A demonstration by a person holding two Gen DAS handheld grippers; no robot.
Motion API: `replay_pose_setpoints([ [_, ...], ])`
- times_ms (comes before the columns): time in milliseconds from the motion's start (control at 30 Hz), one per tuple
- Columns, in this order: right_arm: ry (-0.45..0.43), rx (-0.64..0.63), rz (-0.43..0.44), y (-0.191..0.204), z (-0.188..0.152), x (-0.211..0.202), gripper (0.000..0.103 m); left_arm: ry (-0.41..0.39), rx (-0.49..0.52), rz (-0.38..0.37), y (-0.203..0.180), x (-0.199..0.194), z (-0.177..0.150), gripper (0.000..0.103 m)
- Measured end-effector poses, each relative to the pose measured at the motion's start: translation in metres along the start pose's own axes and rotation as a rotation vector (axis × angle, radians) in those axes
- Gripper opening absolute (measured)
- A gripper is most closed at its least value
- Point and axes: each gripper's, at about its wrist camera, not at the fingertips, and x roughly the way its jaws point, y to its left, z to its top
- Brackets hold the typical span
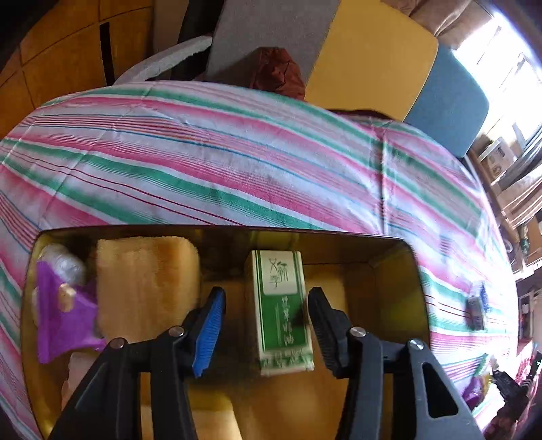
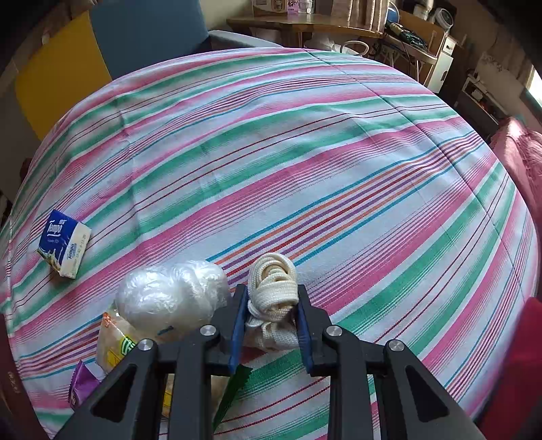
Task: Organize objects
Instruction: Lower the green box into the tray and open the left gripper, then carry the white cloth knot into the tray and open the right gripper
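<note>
While the left tool [image 1: 266, 330] hangs open around the green box [image 1: 279, 311] lower centre inside the tin [image 1: 216, 232], lift straight out; the right tool [image 2: 271, 325] grips the rope bundle [image 2: 272, 287].

- You work over a table under a pink, green and white striped cloth [image 2: 305, 162].
- Behind it you see a yellow chair [image 1: 369, 50] beside a blue chair [image 1: 447, 101].
- Bright daylight floods through a window [image 1: 501, 61] at your right.
- A cluttered wooden desk [image 2: 305, 27] stands beyond the table.
</note>
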Motion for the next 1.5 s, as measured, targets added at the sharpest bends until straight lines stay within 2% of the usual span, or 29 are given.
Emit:
replay_pose_setpoints([
  [67, -0.002, -0.006, -0.005, 0.001, 0.0, 0.0, 0.027, -0.034, 0.034, 0.012, -0.003, -0.017, -0.007, 0.051],
  [233, -0.008, -0.026, -0.021, 0.004, -0.001, -0.001, 0.027, -0.186, 0.14, 0.023, -0.014, -0.08, -0.04, 0.051],
  [367, -0.014, -0.04, -0.032, 0.005, -0.001, -0.001, 0.027, -0.285, 0.192, 0.006, -0.015, -0.124, -0.072, 0.051],
  [500, -0.018, -0.045, -0.038, 0.006, -0.001, -0.002, 0.026, -0.35, 0.21, 0.02, -0.012, -0.156, -0.098, 0.051],
  [800, -0.027, -0.015, -0.02, 0.002, 0.0, -0.004, 0.025, -0.378, 0.199, 0.053, 0.007, -0.185, -0.134, 0.051],
  [900, -0.069, -0.006, -0.012, 0.001, 0.001, -0.012, 0.025, -0.379, 0.195, 0.057, 0.013, -0.189, -0.139, 0.051],
  [1067, -0.132, -0.019, 0.072, 0.009, -0.002, -0.035, 0.025, -0.386, 0.178, 0.063, 0.022, -0.19, -0.145, 0.051],
  [1167, -0.157, -0.078, 0.116, 0.028, -0.007, -0.051, 0.025, -0.382, 0.171, 0.056, 0.028, -0.191, -0.147, 0.051],
  [1333, -0.144, -0.195, 0.237, 0.077, -0.028, -0.079, 0.025, -0.38, 0.153, 0.041, 0.035, -0.192, -0.149, 0.051],
  [1500, -0.127, -0.425, 0.38, 0.158, -0.072, -0.118, 0.025, -0.359, 0.11, -0.01, 0.051, -0.19, -0.149, 0.051],
])
